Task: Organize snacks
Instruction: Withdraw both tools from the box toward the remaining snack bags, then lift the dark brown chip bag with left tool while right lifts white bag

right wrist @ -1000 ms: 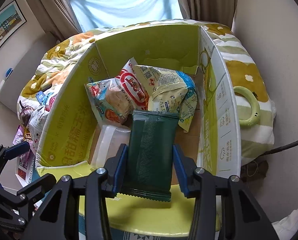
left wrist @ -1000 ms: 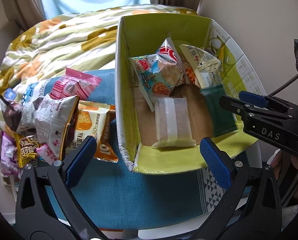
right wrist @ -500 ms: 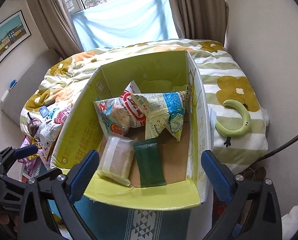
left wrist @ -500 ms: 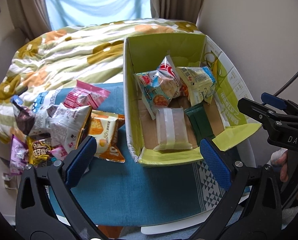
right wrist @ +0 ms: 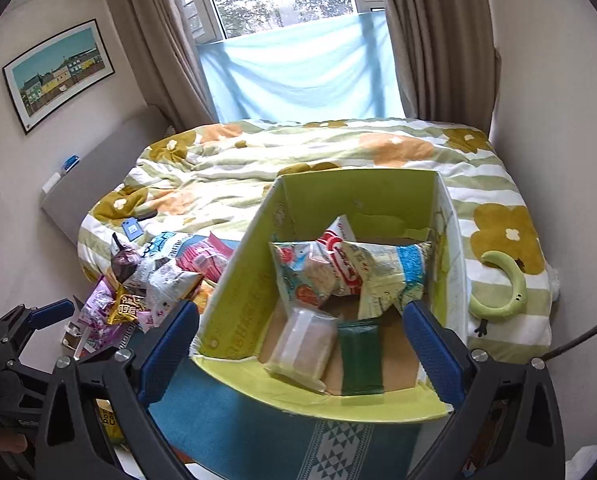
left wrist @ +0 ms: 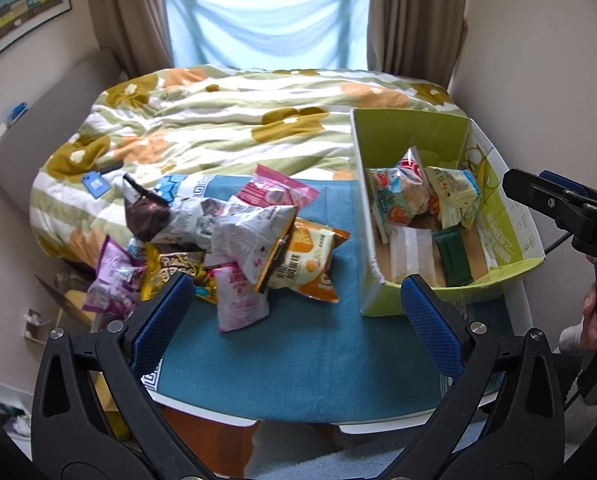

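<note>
Both grippers are spread wide with nothing in them, the right gripper (right wrist: 304,344) hanging over the near end of the green box (right wrist: 234,312). The dark green packet (right wrist: 360,354) lies flat inside at that near end, right beside a clear-wrapped snack (right wrist: 304,346). Left of the box, under the left gripper (left wrist: 294,312), a loose pile of snack bags (left wrist: 234,240) sits on the blue cloth (left wrist: 298,344).

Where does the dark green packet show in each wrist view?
Left wrist: the dark green packet lies right of centre, on the box floor near the front flap.
Right wrist: low and centre, beside the clear wrapped cake.
Shared landmark: the yellow-green cardboard box, open-topped in both.
</note>
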A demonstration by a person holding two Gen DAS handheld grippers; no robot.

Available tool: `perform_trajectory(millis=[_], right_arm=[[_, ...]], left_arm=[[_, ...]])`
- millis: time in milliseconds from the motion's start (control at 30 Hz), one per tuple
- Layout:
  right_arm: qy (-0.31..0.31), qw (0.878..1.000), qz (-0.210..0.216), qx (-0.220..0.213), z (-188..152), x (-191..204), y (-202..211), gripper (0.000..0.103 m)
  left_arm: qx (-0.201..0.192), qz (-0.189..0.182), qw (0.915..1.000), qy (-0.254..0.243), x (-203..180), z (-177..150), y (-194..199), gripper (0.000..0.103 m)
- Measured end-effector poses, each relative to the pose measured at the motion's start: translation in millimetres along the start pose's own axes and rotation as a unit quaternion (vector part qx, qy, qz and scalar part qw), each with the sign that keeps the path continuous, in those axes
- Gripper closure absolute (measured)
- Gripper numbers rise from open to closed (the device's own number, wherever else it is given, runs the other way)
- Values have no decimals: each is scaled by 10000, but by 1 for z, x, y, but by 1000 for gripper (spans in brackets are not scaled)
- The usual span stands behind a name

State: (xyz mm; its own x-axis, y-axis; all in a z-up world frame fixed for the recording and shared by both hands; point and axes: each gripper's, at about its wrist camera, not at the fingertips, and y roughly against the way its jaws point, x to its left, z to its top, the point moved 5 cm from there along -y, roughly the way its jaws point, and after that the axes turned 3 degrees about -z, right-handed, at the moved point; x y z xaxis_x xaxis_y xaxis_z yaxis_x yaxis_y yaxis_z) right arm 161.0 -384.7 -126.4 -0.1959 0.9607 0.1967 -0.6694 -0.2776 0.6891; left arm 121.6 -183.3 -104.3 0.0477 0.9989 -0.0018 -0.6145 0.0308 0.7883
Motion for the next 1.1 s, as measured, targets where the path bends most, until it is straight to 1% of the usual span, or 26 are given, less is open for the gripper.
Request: perform_trajectory(millis=[100,233,400,533,667,800,900,1100], right_arm=[[103,9999,125,-52,2,25,0,1],[241,9995,144,-147,2,59,-2,1],[206,9995,64,-245,1,102,-13,1],[71,9998,44,-152,3,139,-29,1],[-48,9999,-133,-89,0,166,-47,1],[-369,9990,-260,34,-6,185,-69,1],[-597,9973,-412,133,-10,196,-87,1],[-983,9915,-797,311,-18,209,-131,1]], left_arm=[[-69,62,9998,165,29,-6,7,0],[-113,40,9995,286,71,-10,8,1],[-47,-19,9997,222,125,-4,3,1],[-89,-110,9999,49,166,6,-5,1],[-134,-349,9992,-108,203,15,-18,1],[-81,-558,9976,-396,232,28,-42,1],[-74,-745,9948,-697,248,39,-65,1],[291,-1138,9859,-1189,264,49,-131,1]])
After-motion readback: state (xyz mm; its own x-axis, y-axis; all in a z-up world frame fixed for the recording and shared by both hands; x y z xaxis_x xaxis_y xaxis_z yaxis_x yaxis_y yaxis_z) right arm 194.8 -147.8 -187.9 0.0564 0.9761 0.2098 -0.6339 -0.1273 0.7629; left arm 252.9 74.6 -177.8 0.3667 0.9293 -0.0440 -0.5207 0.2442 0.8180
